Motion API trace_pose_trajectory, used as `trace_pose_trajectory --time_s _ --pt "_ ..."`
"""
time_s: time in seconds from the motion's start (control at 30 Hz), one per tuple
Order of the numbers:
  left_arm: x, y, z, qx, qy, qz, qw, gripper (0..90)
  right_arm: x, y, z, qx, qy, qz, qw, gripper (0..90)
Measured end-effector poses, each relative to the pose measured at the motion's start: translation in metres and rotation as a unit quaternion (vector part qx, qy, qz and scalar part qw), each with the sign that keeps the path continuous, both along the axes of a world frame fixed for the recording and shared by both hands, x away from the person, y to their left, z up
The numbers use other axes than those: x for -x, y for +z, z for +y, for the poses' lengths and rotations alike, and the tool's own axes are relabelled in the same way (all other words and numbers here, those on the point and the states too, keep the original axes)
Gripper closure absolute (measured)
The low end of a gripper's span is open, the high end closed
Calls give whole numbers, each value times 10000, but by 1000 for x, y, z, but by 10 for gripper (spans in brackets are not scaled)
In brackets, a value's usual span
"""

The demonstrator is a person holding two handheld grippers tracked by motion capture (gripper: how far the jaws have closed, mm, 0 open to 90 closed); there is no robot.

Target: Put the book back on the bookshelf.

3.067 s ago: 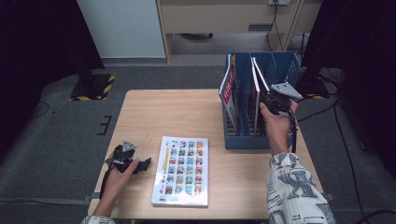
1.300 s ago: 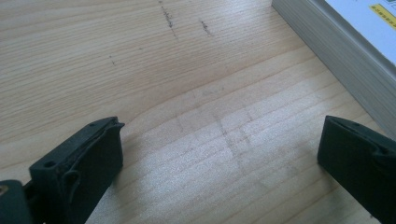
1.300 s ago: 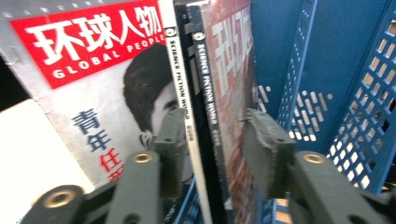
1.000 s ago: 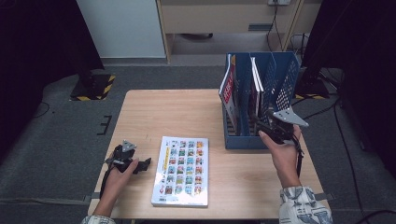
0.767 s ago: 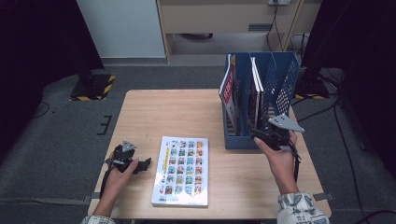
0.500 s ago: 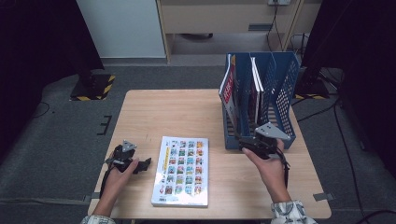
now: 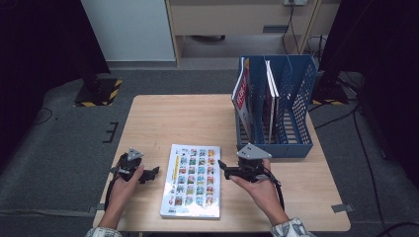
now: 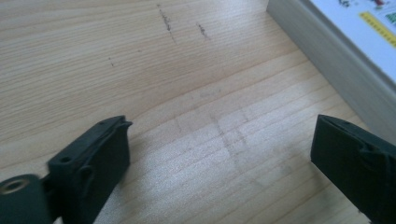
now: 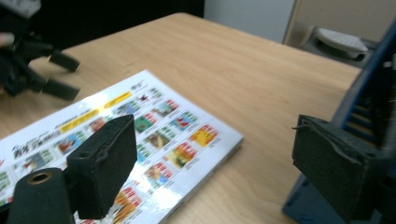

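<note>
Since the earlier pictures the right gripper has left the blue file rack and come down toward the near middle of the table, its jaws opening on the way with nothing between them; the left gripper has kept its place.

Nearest the person, the picture book lies flat on the wood between the two grippers. Its long axis runs from the near edge of the table toward the far edge, slightly tilted, with the printed cover facing up. The left gripper rests just beside the book's left edge, jaws wide apart over bare wood; in the left gripper view the book's edge passes just beyond the jaw on that view's right, apart from it. The right gripper hovers at the book's far right corner, jaws spread and empty; in the right gripper view the book lies ahead and below, though blur leaves it unclear whether a jaw touches it.

Farther back, the rack stands upright near the table's right edge, holding upright books.
</note>
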State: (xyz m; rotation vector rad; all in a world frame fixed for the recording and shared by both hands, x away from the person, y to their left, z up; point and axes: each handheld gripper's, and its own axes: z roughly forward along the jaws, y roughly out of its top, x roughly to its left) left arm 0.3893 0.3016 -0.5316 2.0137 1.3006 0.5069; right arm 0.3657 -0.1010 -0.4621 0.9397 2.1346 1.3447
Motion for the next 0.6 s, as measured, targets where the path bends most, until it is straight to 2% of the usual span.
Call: trace_pose_trajectory --time_s 0.03,0.1,0.27,0.33,0.43,0.6 --pt "1 3 0 -13 -9 -31 10000 53 1 -3 4 82 148 24 9999 121" --pt "3 8 0 121 -58 -94 9999 78 2 -8 9 139 301 75 9994 130" --pt "11 17 -11 262 -245 -98 9993 94 6 -18 21 227 549 215 9980 233" --pt "13 20 -18 248 -349 -89 9990 102 7 -22 23 243 615 269 9975 274" --pt "16 22 -28 248 -498 -70 9984 104 6 -30 27 386 643 354 9966 351" --pt "20 23 -42 176 -795 27 9967 110 2 -41 28 504 577 559 9955 396"
